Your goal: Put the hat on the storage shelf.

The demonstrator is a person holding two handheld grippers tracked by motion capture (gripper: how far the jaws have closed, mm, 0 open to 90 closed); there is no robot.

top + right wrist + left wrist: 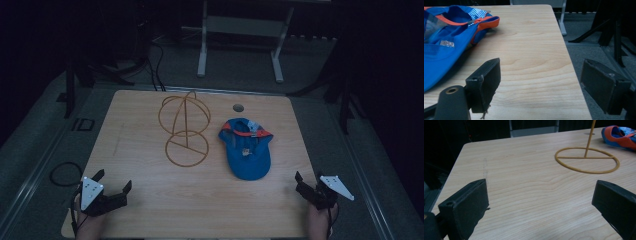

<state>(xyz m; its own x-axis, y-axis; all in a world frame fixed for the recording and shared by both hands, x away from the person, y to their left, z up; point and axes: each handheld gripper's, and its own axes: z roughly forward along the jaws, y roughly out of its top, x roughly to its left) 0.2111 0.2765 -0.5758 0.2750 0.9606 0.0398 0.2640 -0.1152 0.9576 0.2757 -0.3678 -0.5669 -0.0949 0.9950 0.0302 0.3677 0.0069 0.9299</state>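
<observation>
Surroundings: dim room with grey carpet, a white frame standing beyond the far edge, and a pale wooden table (150, 200) in front of me.
Cap: blue cap (246, 150) with orange trim lies upside down on the right half of the table, opening toward the far side, brim toward me.
Stand: yellow wire stand (185, 127) sits upright just left of the cap, near it but apart, its ring base flat on the wood and a wire globe on top.
My left gripper: left gripper (114, 186) rests near the front left corner, jaws spread wide, nothing between them; the stand's ring base lies ahead, well apart.
My right gripper: right gripper (309, 181) sits near the front right corner, jaws wide apart and empty; the cap lies ahead and to its left, near but not touching.
Step in hand: I judge this as the start, both tools parked, cap not yet picked up, stand bare.
Next move: probably reaching my right gripper to the cap's brim or rim, pinching a single layer of fabric, while my left comes in to steady or share the lift toward the globe.
</observation>
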